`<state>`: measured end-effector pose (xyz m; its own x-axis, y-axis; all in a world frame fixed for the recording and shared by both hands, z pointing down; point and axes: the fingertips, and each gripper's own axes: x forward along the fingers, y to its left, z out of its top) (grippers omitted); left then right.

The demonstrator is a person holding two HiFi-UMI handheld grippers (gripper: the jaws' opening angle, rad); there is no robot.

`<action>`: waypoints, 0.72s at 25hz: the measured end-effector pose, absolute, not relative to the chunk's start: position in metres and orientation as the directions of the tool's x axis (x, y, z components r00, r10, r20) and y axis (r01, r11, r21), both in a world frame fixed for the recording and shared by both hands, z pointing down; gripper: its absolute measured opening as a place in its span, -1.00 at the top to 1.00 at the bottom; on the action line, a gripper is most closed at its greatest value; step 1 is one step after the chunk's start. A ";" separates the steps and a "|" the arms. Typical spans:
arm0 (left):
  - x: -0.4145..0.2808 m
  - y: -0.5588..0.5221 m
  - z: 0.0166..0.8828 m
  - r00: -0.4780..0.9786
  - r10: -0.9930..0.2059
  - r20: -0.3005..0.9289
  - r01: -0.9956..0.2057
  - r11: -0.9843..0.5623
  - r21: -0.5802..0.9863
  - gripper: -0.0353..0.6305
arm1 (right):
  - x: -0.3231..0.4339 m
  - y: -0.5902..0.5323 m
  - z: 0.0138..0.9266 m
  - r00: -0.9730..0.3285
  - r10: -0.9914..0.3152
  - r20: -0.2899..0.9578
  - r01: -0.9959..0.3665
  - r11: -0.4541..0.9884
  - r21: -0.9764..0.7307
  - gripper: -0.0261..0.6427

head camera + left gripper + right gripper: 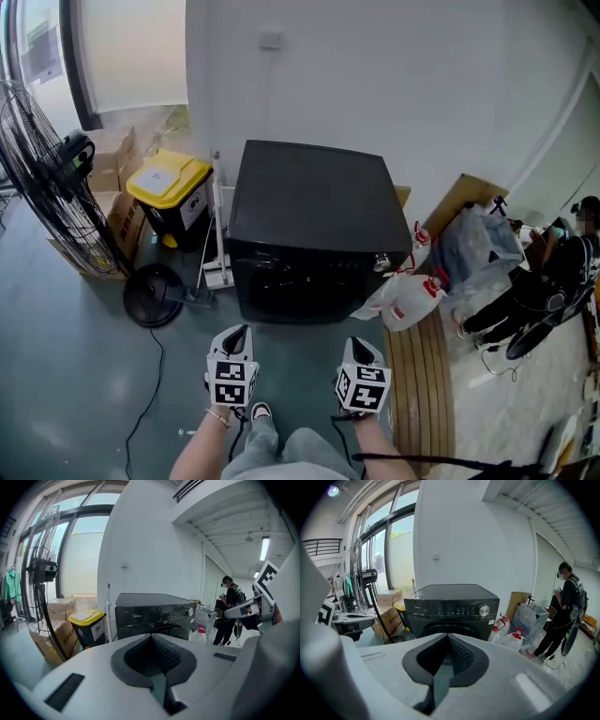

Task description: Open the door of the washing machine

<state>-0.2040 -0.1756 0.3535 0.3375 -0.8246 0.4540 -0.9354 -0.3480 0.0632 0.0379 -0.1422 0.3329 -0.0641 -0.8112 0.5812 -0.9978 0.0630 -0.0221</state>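
Nearest, above the floor's (75, 328) near edge, the left gripper (238, 331) and right gripper (357, 343) are both clenched on nothing (pads meeting). Well beyond stands the black washing machine (309, 220), its door (286, 292) closed, against the white wall (394, 75).

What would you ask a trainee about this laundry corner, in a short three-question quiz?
1. True or false: the washing machine already stands open.
2. Which thing stands just left of the machine in the head view? A) a yellow-lidded bin B) a bicycle C) a sink
3. Fill the gap: the left gripper and the right gripper each have their jaws ____, with nothing between them.

Key: 1 false; 2 A; 3 shut.
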 end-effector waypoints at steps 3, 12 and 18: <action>-0.207 -0.187 0.369 0.338 -0.813 0.474 -0.937 -0.339 0.088 0.88 | 0.041 -0.156 0.345 -0.051 -0.803 0.594 -0.999 0.044 -0.026 0.90; -0.210 -0.227 0.410 0.316 -0.798 0.513 -0.944 -0.320 0.084 0.88 | 0.055 -0.199 0.392 -0.026 -0.771 0.636 -1.000 0.012 -0.026 0.90; -0.205 -0.249 0.438 0.316 -0.788 0.529 -0.943 -0.324 0.081 0.88 | 0.063 -0.218 0.422 -0.025 -0.754 0.657 -1.000 0.014 -0.022 0.90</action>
<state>-0.2050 -0.2490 0.4376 0.3165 -0.7875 0.5288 -0.9425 -0.3242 0.0813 0.0630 -0.2179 0.4221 -0.0250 -0.7535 0.6569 -0.9997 0.0138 -0.0222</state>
